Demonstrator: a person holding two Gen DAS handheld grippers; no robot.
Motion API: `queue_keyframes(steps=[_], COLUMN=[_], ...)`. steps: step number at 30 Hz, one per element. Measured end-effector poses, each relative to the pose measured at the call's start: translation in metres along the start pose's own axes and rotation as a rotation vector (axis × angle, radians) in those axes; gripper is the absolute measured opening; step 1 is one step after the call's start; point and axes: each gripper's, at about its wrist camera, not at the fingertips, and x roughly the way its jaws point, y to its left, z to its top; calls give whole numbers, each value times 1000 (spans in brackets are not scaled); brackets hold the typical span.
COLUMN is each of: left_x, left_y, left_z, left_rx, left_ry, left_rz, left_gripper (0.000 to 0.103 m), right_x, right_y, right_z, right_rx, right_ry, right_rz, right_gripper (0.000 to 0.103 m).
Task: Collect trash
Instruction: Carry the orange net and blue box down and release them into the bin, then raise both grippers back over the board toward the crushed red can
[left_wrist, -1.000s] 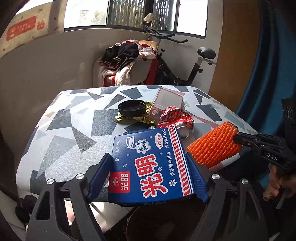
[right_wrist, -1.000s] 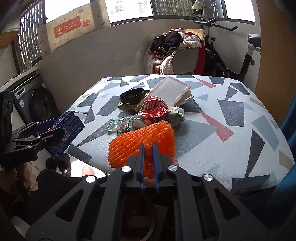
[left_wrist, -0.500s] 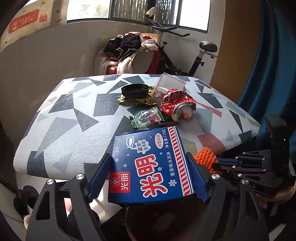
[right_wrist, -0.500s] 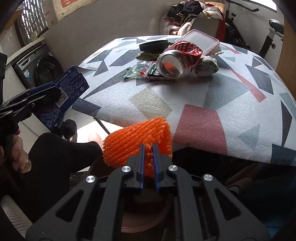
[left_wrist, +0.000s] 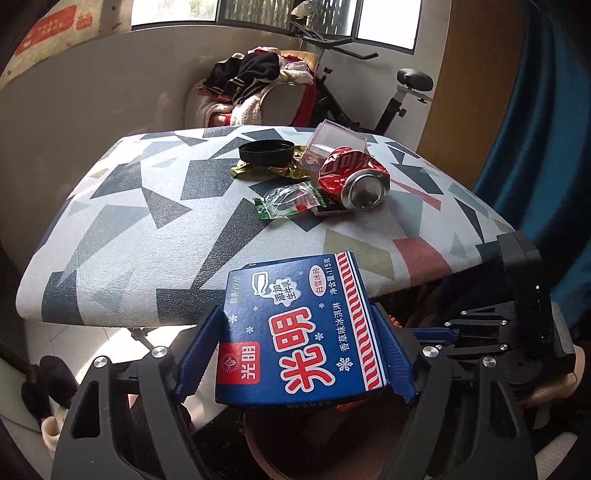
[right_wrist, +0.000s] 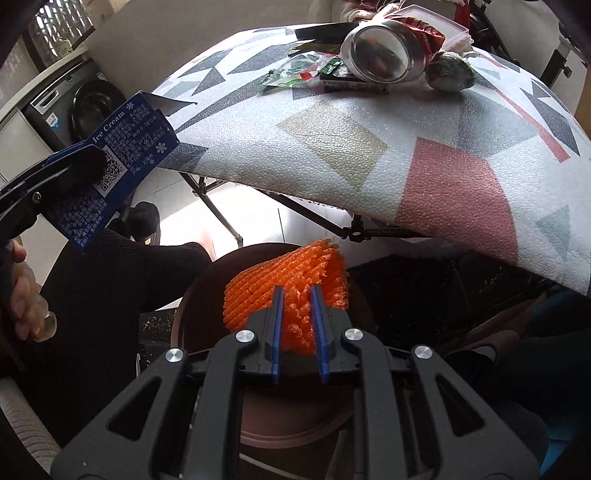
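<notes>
My left gripper (left_wrist: 295, 312) is shut on a blue ice-cream box (left_wrist: 306, 339), held just off the near edge of the patterned table (left_wrist: 147, 229) and above a brown bin (left_wrist: 280, 439). The right wrist view shows that box (right_wrist: 125, 162) at the left. My right gripper (right_wrist: 296, 291) points down into the bin (right_wrist: 201, 284). An orange foam net (right_wrist: 288, 269) sits between its blue pads, still touching both, while the jaws are opening. On the table lie a crushed red can (left_wrist: 354, 173), a green wrapper (left_wrist: 288, 199), a black lid (left_wrist: 266, 151) and a clear plastic box (left_wrist: 340, 136).
A person's black-clad leg (right_wrist: 103, 280) is left of the bin, and a hand (right_wrist: 26, 295) grips the left tool. Folding table legs (right_wrist: 221, 221) stand behind the bin. A chair piled with clothes (left_wrist: 258, 88) and an exercise bike (left_wrist: 399, 96) are beyond the table.
My right gripper dropped from table height to over the bin with the orange net, tilting downward, and its jaws have parted slightly. The left gripper sank a little, still holding the box.
</notes>
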Motion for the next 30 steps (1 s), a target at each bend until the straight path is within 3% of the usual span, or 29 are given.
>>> queue_keyframes(steps=[3, 5, 11, 17, 24, 27, 30], left_x=[1, 2, 7, 11, 15, 14, 15], left_y=[-2, -3, -10, -14, -20, -23, -24], left_z=[-3, -6, -17, -23, -24, -25, -24], left_rx=[6, 6, 21, 39, 64, 77, 80], left_ry=[9, 14, 55, 71, 87, 82, 83], left_rz=[-1, 0, -14, -22, -31, -37, -29], left_gripper=[78, 78, 78, 78, 79, 91, 93], right_x=[-3, -8, -31, -47, -55, -54, -53], right_y=[-1, -5, -11, -24, -32, -31, -31], right_z=[-1, -1, 0, 2, 2, 2, 2], right_rx=[11, 20, 42, 82, 120, 122, 124], right_ry=[-14, -41, -165, -244, -279, -277, -276], right_rz=[-4, -21, -100, -176, -193, -194, -194], right_gripper=[30, 49, 83, 90, 93, 94, 95])
